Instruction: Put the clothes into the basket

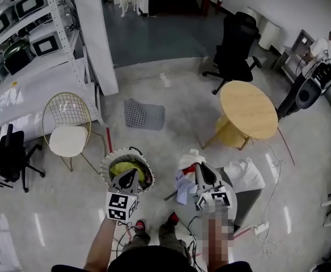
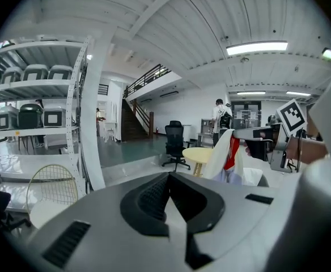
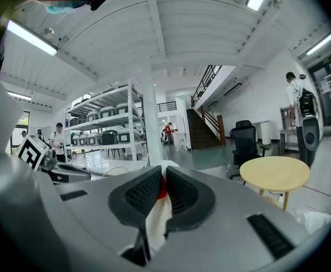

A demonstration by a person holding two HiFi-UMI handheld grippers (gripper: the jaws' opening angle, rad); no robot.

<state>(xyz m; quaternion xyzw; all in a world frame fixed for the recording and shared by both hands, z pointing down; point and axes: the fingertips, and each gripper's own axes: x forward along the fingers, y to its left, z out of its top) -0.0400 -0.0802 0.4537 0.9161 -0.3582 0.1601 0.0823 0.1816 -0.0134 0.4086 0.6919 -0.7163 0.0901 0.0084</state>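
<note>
A round white basket (image 1: 105, 173) stands on the floor in front of my feet, with a yellow-green garment (image 1: 122, 168) inside. My left gripper (image 1: 128, 177) hovers over the basket, shut with nothing seen between its jaws (image 2: 168, 174). My right gripper (image 1: 202, 173) is shut on a bundle of white and red clothes (image 1: 188, 171) that hangs below it, right of the basket. In the right gripper view the white and red cloth (image 3: 156, 220) is pinched between the pads of that gripper (image 3: 162, 171). In the left gripper view the clothes (image 2: 219, 157) dangle from the right gripper (image 2: 234, 132).
A grey stand (image 1: 248, 202) with a white bag (image 1: 243, 173) is at my right. Beyond are a round wooden table (image 1: 247, 109), a black office chair (image 1: 236, 47), a grey mat (image 1: 144, 114), a wire chair (image 1: 68, 135), a white column (image 1: 100, 33) and shelves (image 1: 18, 21). A power strip (image 1: 262, 228) lies at the right.
</note>
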